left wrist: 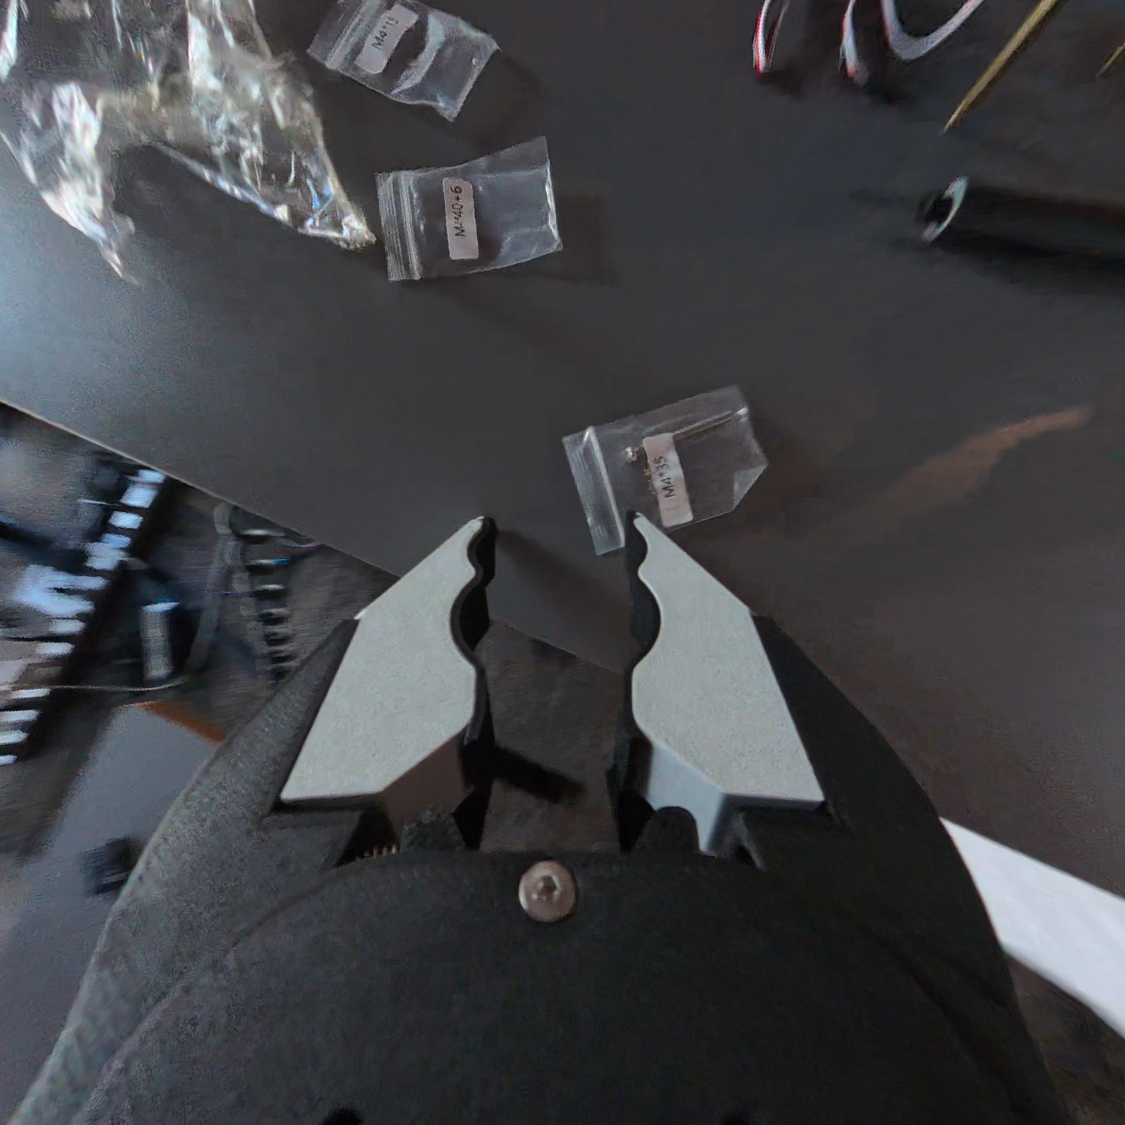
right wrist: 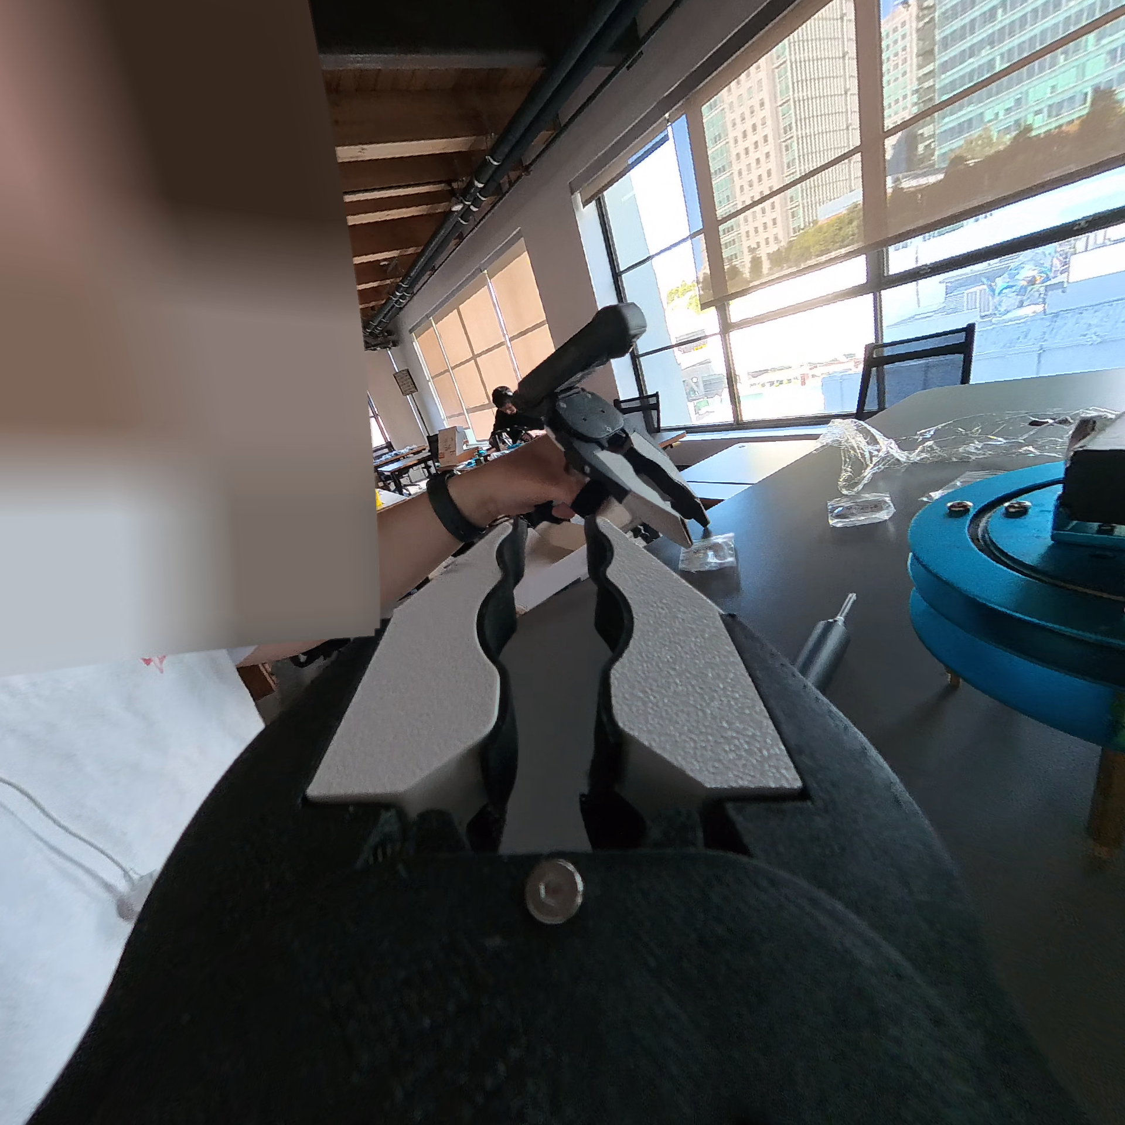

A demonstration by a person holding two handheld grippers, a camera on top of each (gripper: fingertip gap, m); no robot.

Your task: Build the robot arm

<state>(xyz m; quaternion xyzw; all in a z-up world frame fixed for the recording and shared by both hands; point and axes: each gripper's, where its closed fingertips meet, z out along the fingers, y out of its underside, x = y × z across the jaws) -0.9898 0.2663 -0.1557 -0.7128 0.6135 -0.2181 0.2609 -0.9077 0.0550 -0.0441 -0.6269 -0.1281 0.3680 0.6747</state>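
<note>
In the left wrist view, crumpled clear wrap [left wrist: 176, 115] lies at the far left of the dark bench [left wrist: 609, 341]. Just right of it are two small clear bags with white labels, one farther back [left wrist: 405, 52] and one nearer [left wrist: 472, 210]. The left gripper [left wrist: 560, 526] hangs over the bench's near edge with its jaws apart and nothing between them. Its right fingertip [left wrist: 639, 529] is just at the corner of a third small labelled bag [left wrist: 666, 469], which holds what looks like a thin screw; whether tip and bag touch cannot be told. Far right lie a dark metal cylinder [left wrist: 1004, 216], some looped wires [left wrist: 864, 36] and a thin brass-coloured rod [left wrist: 1004, 61].

In the right wrist view, a white sleeve [right wrist: 91, 791] fills the lower left. The right gripper [right wrist: 555, 529] is held above the bench with its jaws apart, empty. Beyond it a hand [right wrist: 517, 487] with a dark wristband holds the other gripper, tips down by the small bag [right wrist: 706, 551]. To the right lie a grey screwdriver bit [right wrist: 825, 639] and a blue round stand [right wrist: 1004, 615] on brass legs.
</note>
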